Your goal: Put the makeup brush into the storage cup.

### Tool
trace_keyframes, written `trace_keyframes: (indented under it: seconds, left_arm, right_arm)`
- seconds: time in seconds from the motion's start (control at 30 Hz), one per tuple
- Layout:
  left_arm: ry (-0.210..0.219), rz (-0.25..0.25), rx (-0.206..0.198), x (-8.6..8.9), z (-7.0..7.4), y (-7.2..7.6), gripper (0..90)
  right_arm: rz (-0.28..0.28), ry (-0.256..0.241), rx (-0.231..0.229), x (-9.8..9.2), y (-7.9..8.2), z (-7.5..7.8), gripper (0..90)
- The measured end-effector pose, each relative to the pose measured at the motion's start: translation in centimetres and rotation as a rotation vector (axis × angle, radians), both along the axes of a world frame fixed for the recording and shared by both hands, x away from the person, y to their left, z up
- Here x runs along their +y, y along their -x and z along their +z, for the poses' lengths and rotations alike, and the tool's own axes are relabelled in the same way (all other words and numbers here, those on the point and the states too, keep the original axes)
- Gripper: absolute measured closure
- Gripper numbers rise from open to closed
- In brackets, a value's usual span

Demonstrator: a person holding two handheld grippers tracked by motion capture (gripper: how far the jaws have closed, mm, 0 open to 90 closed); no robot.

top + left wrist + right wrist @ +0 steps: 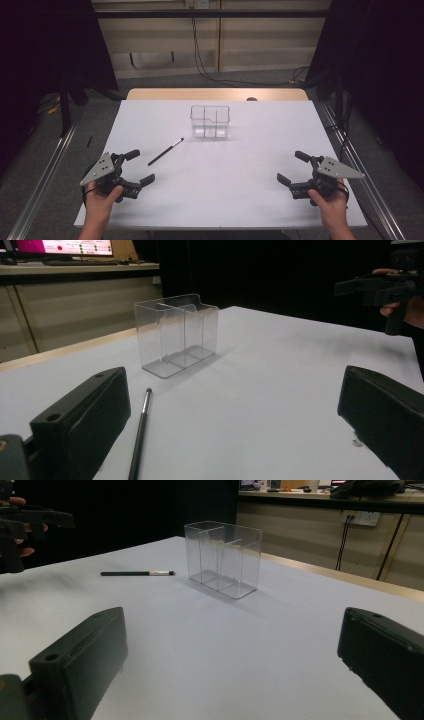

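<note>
Where the white table [215,200] ends at its far edge, I see a strip of bare wood, then grey floor, a pale wall with black cables hanging down it, and dark curtains to either side. Metal rails run along the floor on both sides of the table. In the left gripper view a lit monitor sits on a bench behind the table.

I take the clear organizer [210,121] as my landmark; it stands upright toward the far middle of the table, divided into compartments, and I see nothing in them. The black pen [165,152] lies flat on the table, nearer to me than the organizer and off to its left, well apart from it, its far tip angled toward the box.

My left gripper [143,167] sits nearer still and farther left, jaws spread wide, holding nothing; the pen lies just ahead of it, untouched. My right gripper [293,167] sits to the organizer's near right, well apart from it and the pen, jaws likewise apart and empty.
</note>
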State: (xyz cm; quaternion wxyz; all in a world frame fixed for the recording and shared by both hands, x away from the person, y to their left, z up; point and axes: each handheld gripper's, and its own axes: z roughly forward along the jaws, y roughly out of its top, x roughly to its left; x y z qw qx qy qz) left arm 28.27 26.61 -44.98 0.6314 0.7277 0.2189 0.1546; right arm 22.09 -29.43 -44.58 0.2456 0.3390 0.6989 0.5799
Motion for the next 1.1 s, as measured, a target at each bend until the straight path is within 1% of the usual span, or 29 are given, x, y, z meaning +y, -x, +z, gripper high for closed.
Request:
trace_keyframes:
  seconds: [0.03, 0.07, 0.17, 0.3, 0.43, 0.47, 0.5, 0.53, 0.77, 0.9, 1.0, 1.07, 1.1]
  left_arm:
    - [-0.001, 0.001, -0.001, -0.1, 0.0, 0.0, 0.5]
    - [-0.011, -0.002, -0.005, -0.1, 0.0, -0.1, 0.5]
    - [-0.015, -0.007, -0.002, -0.2, 0.0, -0.1, 0.5]
    - [-0.003, -0.004, -0.002, -0.4, 0.1, -0.1, 0.5]
    - [-0.006, -0.004, 0.001, -0.5, 0.0, -0.2, 0.5]
    - [-0.016, -0.006, 0.000, -0.5, 0.0, -0.3, 0.5]
    - [-0.016, -0.007, 0.001, -0.6, 0.0, -0.3, 0.5]
    - [-0.011, -0.008, 0.004, -0.6, -0.1, -0.3, 0.5]
    - [-0.008, -0.004, 0.012, -1.0, -0.1, -0.7, 0.3]
    - [0.012, 0.000, 0.011, -1.4, 0.2, -1.2, 0.2]
    - [0.018, 0.005, 0.011, -1.5, 0.3, -1.6, 0.2]
    - [0.012, 0.008, 0.008, -1.6, 0.4, -1.8, 0.2]
    - [0.019, 0.011, 0.009, -1.7, 0.4, -2.0, 0.2]
  right_arm:
    - [0.000, 0.005, -0.003, 0.0, 0.0, 0.0, 0.0]
    - [0.001, 0.004, -0.003, 0.0, 0.0, 0.0, 0.0]
    - [0.006, 0.009, -0.007, 0.0, 0.1, 0.1, 0.0]
    - [0.006, 0.010, -0.008, 0.0, 0.1, 0.1, 0.0]
    - [0.004, 0.008, -0.008, 0.0, 0.0, 0.1, 0.0]
    - [0.003, 0.007, -0.009, 0.0, 0.0, 0.1, 0.0]
    - [0.005, 0.007, -0.011, 0.0, 0.0, 0.1, 0.0]
    - [0.006, 0.006, -0.011, 0.0, -0.1, 0.1, 0.0]
    - [0.009, 0.009, -0.008, 0.2, -0.3, 0.0, 0.0]
    - [0.009, 0.008, -0.008, 0.2, -0.2, 0.0, 0.0]
    - [0.010, 0.007, -0.009, 0.1, -0.3, 0.0, 0.0]
    - [0.008, 0.009, -0.005, 0.1, -0.3, 0.0, 0.0]
    - [0.009, 0.009, -0.005, 0.1, -0.3, 0.0, 0.0]
